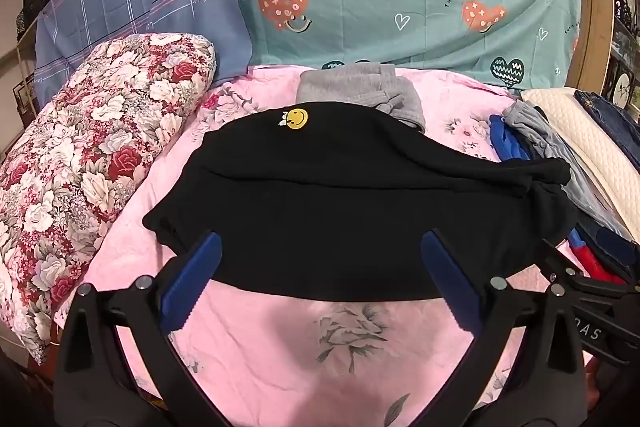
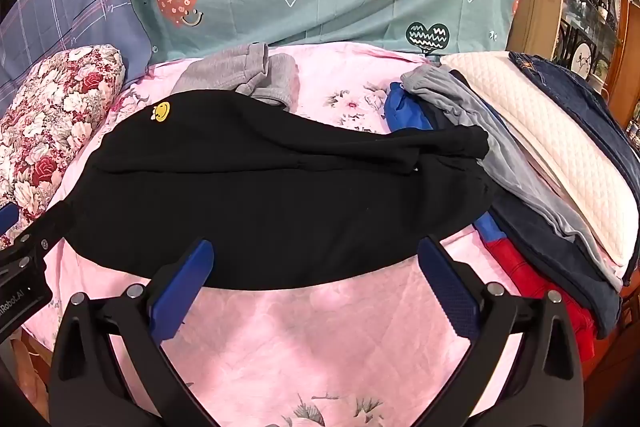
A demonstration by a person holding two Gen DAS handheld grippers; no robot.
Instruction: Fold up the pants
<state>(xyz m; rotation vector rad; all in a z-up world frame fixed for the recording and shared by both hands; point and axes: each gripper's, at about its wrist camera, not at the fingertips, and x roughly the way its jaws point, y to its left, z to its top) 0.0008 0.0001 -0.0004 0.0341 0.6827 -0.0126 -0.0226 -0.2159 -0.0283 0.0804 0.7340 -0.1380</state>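
black pants (image 1: 340, 195) lie flat on pink sheet (image 1: 280, 339), both grippers' jaws spread wide, holding nothing

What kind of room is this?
Probably a bedroom: a bed with a pink flowered sheet, a flowered pillow, and black pants laid out beside stacked clothes.

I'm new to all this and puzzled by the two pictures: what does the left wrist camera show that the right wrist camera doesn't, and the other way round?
Only the left view shows the left gripper from behind, open, and most of the flowered pillow. Only the right view shows the right gripper from behind, open, and the whole clothes pile with its red garment. Both show the black pants on the pink sheet, with their smiley patch and gray garment behind.
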